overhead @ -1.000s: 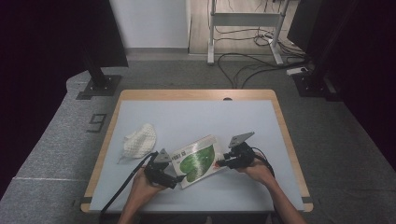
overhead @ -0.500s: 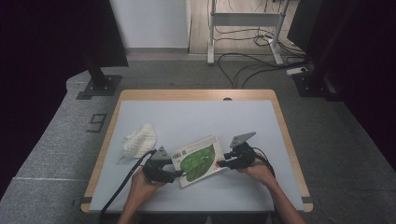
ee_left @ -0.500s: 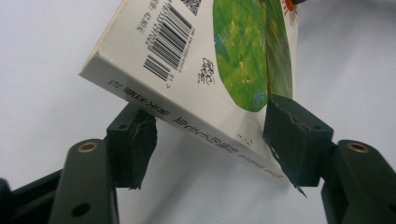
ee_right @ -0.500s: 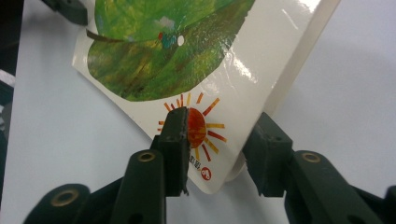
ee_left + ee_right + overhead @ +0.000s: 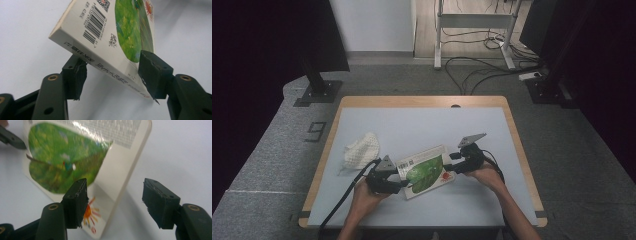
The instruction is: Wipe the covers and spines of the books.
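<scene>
A pale blue counter (image 5: 412, 120) with a wooden rim stands on grey carpet, with dark stands and loose cables on the floor behind it. A picture book (image 5: 424, 170) with a green leaf on its white cover lies near the front middle of the counter, between the person's two hands. A crumpled white cloth (image 5: 360, 150) rests to its left, apart from it.

The left gripper (image 5: 393, 180) is at the book's left end. In the left gripper view its fingers (image 5: 151, 72) have just been closing and now pinch the book (image 5: 110, 32) across its spine corner, one finger on the cover and the other under the book, which is tilted up off the counter at that end.

The right gripper (image 5: 455, 161) sits at the book's right end. In the right gripper view its fingers (image 5: 76, 201) have just been opening and stand spread; the book's (image 5: 75, 160) edge lies between them, the left finger over the cover and the right finger clear of it.
</scene>
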The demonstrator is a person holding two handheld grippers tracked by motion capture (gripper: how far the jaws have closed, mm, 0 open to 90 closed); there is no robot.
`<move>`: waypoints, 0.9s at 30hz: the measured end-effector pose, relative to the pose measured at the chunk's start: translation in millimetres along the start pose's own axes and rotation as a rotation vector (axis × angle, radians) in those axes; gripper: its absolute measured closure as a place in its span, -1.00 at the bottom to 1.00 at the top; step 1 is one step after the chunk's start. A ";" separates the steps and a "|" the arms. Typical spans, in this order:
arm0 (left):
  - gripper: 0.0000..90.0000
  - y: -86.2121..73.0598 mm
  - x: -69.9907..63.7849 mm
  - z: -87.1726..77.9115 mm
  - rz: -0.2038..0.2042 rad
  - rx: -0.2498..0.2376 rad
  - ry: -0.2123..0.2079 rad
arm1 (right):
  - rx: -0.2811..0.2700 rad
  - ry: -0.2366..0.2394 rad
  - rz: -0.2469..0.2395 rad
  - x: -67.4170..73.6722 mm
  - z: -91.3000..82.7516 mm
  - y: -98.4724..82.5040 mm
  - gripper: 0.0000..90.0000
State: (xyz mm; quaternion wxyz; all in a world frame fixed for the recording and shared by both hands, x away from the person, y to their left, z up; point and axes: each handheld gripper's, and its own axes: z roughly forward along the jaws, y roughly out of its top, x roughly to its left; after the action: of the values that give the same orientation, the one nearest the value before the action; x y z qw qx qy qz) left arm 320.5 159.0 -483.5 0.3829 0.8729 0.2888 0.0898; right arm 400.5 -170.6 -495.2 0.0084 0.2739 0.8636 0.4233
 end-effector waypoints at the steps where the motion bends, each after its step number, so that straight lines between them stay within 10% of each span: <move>1: -0.07 0.8 0.7 -0.3 0.002 0.000 -0.002 | -0.009 0.011 0.010 -0.6 1.0 2.4 -0.21; 27: 0.46 30.3 13.2 -15.0 0.046 0.009 0.042 | -0.080 -0.053 -0.016 15.9 -18.8 20.2 0.25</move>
State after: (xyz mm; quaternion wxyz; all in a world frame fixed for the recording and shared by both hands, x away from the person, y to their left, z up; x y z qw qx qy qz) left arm 338.8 159.5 -452.2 0.3704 0.8790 0.2771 0.1157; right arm 391.8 -166.7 -464.8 0.0457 0.2775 0.8475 0.4501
